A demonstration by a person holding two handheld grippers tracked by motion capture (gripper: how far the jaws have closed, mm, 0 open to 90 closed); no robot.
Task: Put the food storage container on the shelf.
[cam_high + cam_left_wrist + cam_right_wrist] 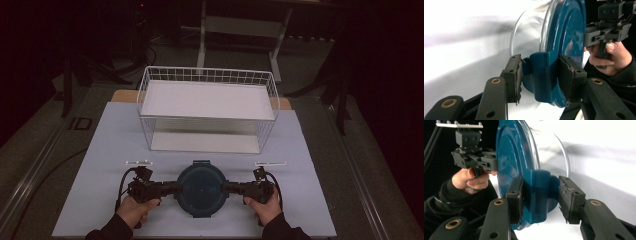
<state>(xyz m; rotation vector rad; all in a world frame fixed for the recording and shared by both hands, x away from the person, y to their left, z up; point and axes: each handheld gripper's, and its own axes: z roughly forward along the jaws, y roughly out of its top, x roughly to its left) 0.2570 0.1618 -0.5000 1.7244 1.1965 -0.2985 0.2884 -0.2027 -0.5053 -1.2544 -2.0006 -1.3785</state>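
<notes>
Round container (202, 190) sits on the white table sheet (100, 150), near the front edge, between the two hands and in front of the wire basket (207, 107). Clear wall, likely glass or hard plastic, under a dark blue-green lid with a latch tab at each side. Judged stiff and smooth; probably some weight if glass, and breakable if dropped. The clear wall would be slippery between pads, so the side tabs look like the best place to take hold, one per gripper, lifted level so the lid stays seated. Left gripper (541, 77): pads pinch the left latch tab (539, 75) from both faces, the right pad hard against it, the left pad at its edge; jaws as tight as they go here. Right gripper (540, 196): jaws straddle the right latch tab (537, 192); the left pad lies on the tab, the right pad (569, 197) stands just clear of it with a sliver of gap, so no firm pinch there yet. Container appears empty.
</notes>
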